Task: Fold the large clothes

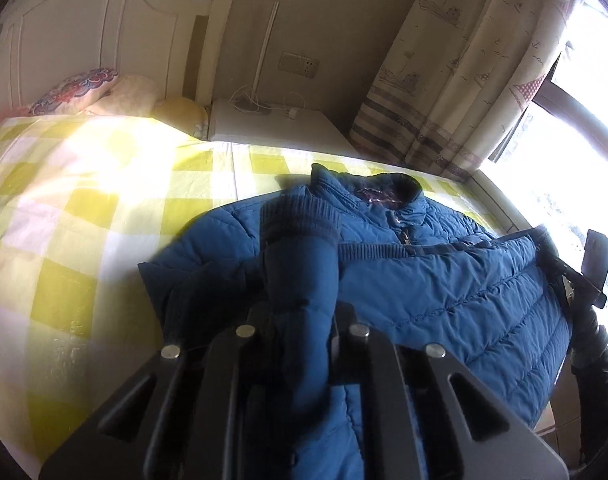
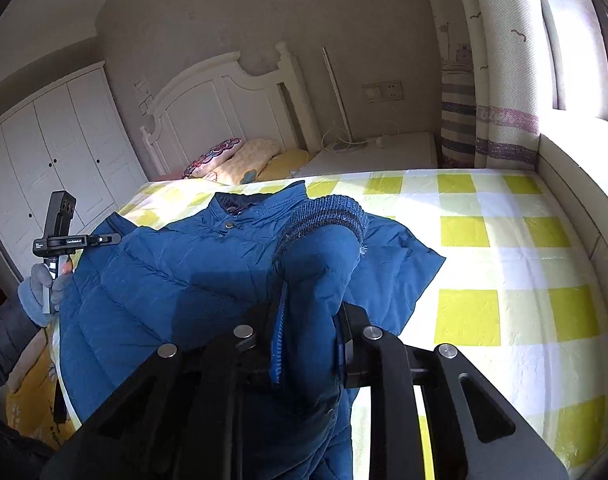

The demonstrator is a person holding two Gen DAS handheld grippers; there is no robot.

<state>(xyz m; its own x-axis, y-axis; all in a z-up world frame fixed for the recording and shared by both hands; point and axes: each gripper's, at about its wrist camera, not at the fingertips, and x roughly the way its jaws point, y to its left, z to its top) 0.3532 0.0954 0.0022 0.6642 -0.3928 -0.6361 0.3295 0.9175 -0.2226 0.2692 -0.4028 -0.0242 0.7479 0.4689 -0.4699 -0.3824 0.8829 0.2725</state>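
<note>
Both grippers (image 1: 300, 320) (image 2: 307, 332) clamp blue jacket (image 1: 443, 280) sleeves.

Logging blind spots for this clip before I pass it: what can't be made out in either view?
- Left wrist view: the left tongs have their tips buried in the jacket sleeve, so pad contact is hidden.
- Right wrist view: the right tongs are likewise wrapped by the other sleeve.
- Both views: the jacket hem is cut off behind the tongs' bodies.
- Left wrist view: window overexposed.
</note>
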